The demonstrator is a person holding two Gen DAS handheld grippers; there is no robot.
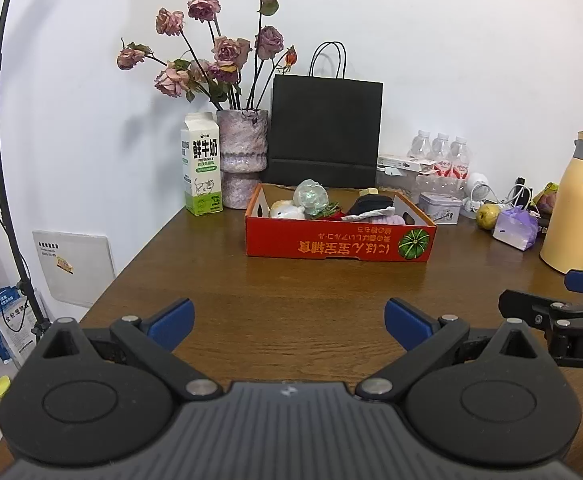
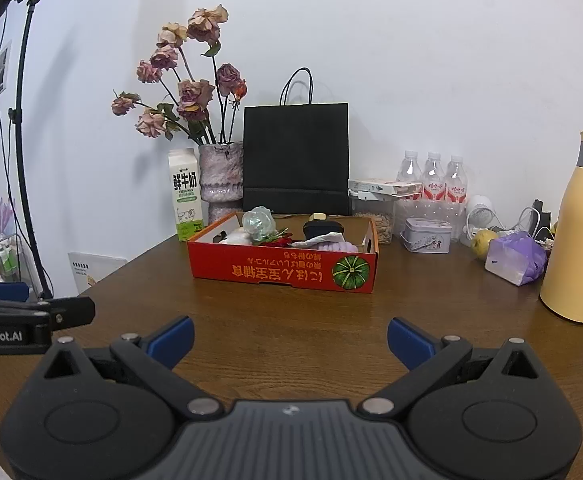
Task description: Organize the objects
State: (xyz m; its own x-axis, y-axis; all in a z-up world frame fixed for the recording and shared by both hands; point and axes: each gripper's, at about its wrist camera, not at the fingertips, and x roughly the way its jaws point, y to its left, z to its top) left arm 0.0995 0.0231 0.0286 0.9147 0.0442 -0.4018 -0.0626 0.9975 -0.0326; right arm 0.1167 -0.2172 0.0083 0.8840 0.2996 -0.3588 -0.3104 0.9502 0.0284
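Box (image 1: 339, 240) red cardboard, open-topped, pumpkin print, holding mixed items.

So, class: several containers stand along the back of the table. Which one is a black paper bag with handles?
The black bag, upright against the wall behind the red box. The milk carton is white and green, the vase pinkish.

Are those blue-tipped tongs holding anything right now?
No. Both the left tongs and the right tongs are open and empty above the table.
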